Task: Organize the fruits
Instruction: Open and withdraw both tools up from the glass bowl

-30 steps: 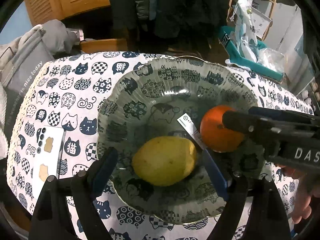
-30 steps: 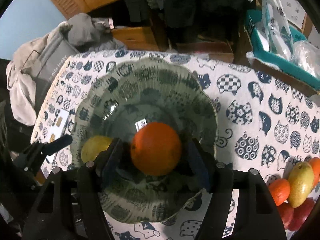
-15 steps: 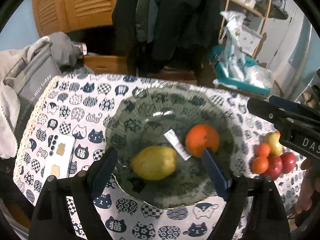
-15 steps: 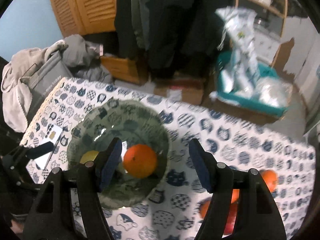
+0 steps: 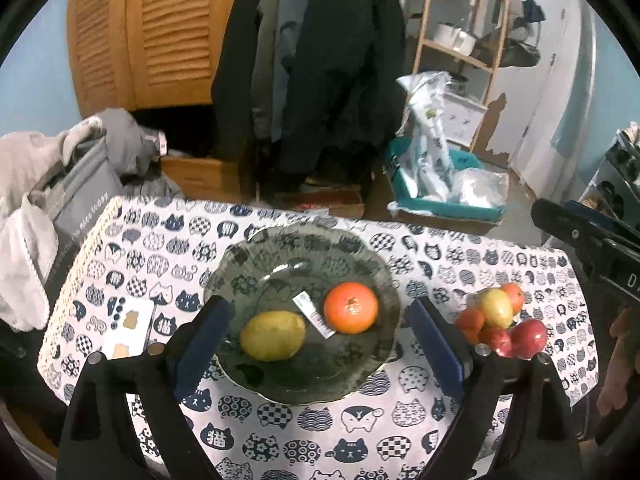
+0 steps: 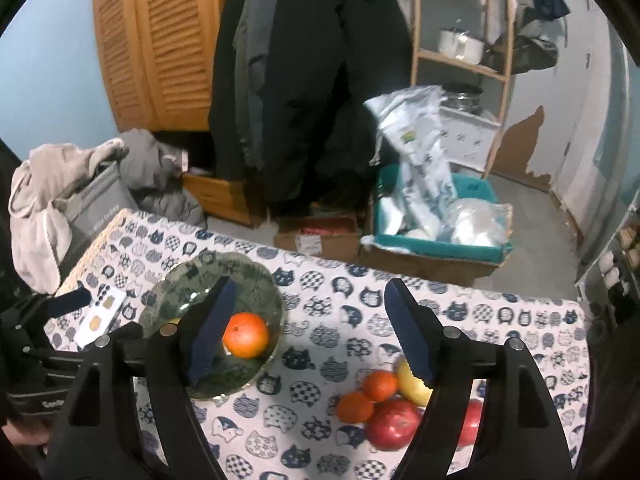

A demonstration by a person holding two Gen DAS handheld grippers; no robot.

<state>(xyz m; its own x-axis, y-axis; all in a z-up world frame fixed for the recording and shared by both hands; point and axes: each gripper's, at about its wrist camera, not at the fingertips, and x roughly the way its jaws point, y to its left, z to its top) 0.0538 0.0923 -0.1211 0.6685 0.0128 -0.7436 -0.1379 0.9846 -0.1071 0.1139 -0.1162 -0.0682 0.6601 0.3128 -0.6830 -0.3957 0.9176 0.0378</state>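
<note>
Orange (image 5: pixel 351 307) in dish (image 5: pixel 240 258), right claw (image 6: pixel 310 330) opening, empty

Orange mandarin (image 5: pixel 351 307) and yellow lemon (image 5: pixel 273 335) on green cat-patterned plate (image 5: pixel 248 256).

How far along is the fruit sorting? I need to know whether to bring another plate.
Done: an orange and a yellow pear lie in the patterned glass plate. In hand: nothing; the left gripper and right gripper are open, their jaws having just been opening, with nothing held. Left: the pile of fruit on the cat-print tablecloth.
</note>
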